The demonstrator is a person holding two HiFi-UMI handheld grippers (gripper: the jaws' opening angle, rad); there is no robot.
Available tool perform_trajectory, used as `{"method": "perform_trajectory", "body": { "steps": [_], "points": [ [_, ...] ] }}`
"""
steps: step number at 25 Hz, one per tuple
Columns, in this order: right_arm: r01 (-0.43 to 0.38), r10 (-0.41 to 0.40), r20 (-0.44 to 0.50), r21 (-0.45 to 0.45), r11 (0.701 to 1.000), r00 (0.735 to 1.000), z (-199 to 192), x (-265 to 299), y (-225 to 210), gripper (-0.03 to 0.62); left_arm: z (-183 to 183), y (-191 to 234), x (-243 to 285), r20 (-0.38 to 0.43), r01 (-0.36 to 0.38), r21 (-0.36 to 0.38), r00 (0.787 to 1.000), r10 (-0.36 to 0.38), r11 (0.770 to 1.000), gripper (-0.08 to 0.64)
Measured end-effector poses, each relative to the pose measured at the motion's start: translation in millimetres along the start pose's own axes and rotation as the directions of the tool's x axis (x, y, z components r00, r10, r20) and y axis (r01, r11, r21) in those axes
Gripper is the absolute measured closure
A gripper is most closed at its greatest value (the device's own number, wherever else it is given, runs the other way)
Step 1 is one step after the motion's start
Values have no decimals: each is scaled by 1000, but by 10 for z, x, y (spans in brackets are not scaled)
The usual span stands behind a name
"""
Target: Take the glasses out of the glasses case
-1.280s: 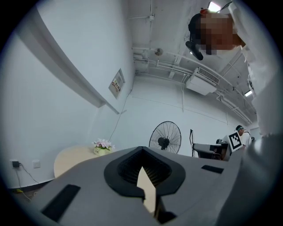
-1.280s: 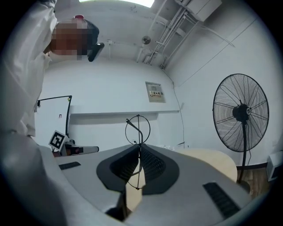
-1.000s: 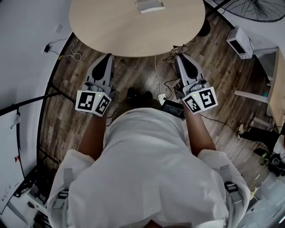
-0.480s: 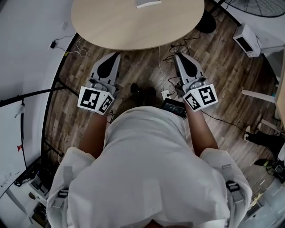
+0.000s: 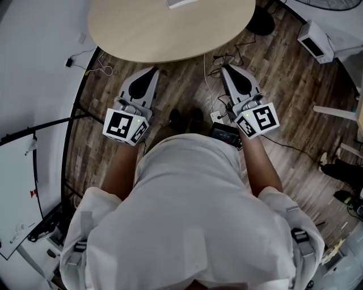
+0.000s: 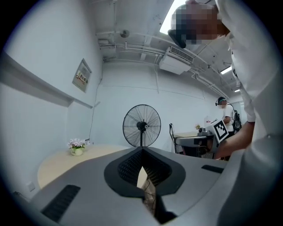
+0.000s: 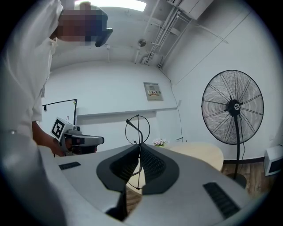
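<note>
Thin round wire-rimmed glasses [image 7: 137, 129] stand upright between the pads of my right gripper [image 7: 138, 148], which is shut on them. In the head view the right gripper [image 5: 226, 69] hangs over the wooden floor just short of the round table [image 5: 170, 34], and the glasses are too thin to make out there. My left gripper [image 5: 153, 71] is level with it on the left. Its jaws [image 6: 141, 152] are shut with nothing between them. A pale flat object [image 5: 182, 2], possibly the case, lies at the table's far edge, cut off by the frame.
A standing fan [image 7: 233, 107] is to the right of the table, with its base [image 5: 261, 22] on the floor. A small flower pot [image 6: 77, 145] sits on the table. Cables and a power strip [image 5: 217, 116] lie underfoot. A white box [image 5: 316, 42] stands at the right.
Both grippers have shifted slightly in the view, and the left one now angles more to the right. The table and case have slid toward the top edge. Both grippers stay shut.
</note>
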State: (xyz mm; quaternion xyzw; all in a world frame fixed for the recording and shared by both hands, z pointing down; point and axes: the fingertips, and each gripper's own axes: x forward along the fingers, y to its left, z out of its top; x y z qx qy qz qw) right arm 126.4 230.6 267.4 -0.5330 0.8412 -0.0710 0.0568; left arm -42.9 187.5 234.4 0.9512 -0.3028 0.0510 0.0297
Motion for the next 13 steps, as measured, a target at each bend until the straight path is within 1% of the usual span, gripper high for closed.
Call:
{"method": "perform_trajectory", "body": {
  "steps": [2, 4, 8, 13],
  "points": [
    [1, -1, -8, -13, 1000, 1000, -15, 23, 32, 561, -11, -37, 23, -5, 28, 5, 1000, -28, 1000, 552],
    [3, -3, -15, -24, 1000, 1000, -17, 54, 70, 561, -13, -16, 11, -2, 38, -10, 999, -38, 999, 552],
    [-5, 4, -19, -45, 999, 1000, 12, 137, 149, 561, -22, 123, -51, -8, 22, -37, 1000, -22, 999, 552],
    [-9, 8, -17, -54, 999, 1000, 42, 233, 223, 561, 33, 232, -142, -2, 9, -35, 1000, -9, 999, 552]
  ]
}}
